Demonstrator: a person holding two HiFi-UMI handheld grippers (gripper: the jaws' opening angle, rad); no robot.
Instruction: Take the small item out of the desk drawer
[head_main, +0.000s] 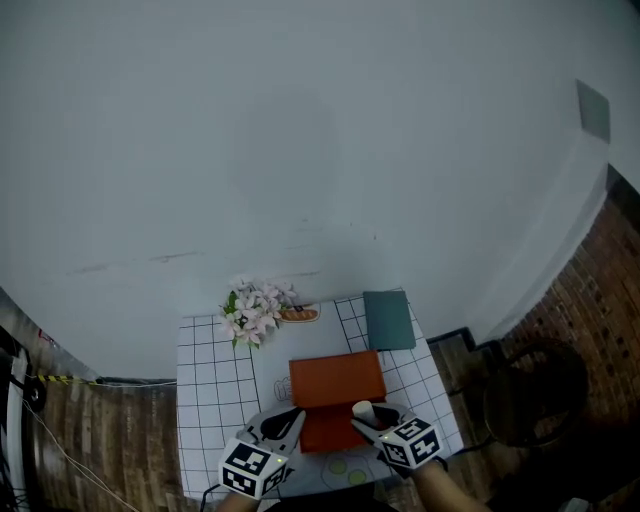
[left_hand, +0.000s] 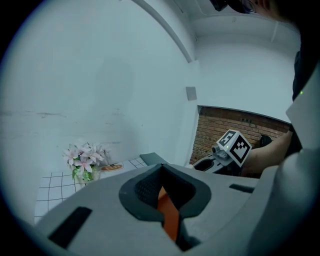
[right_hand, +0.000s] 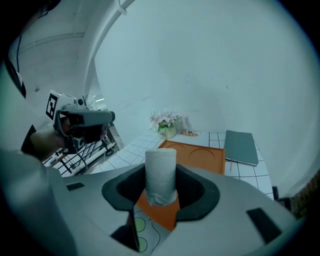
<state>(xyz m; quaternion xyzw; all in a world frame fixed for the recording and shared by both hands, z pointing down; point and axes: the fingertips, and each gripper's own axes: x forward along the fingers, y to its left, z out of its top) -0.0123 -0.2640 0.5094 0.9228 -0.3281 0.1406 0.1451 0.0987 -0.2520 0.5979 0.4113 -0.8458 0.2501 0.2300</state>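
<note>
An orange desk drawer unit (head_main: 337, 378) stands mid-table, and its drawer (head_main: 322, 432) is pulled out toward me. My right gripper (head_main: 366, 414) hangs just right of the open drawer. It is shut on a small white roll (right_hand: 160, 175), which stands upright between the pads, with the orange unit (right_hand: 197, 156) below and beyond it. My left gripper (head_main: 284, 421) is at the drawer's left side. Its jaws (left_hand: 161, 171) meet at the tips with nothing in them, and only a strip of orange shows through the slit.
The table (head_main: 215, 385) has a white grid cloth. A vase of pink flowers (head_main: 252, 312), a small plate (head_main: 298, 314) and a grey notebook (head_main: 389, 320) sit at the back by the wall. A dark chair (head_main: 530, 395) is on the right. A wire rack (right_hand: 85, 152) stands left.
</note>
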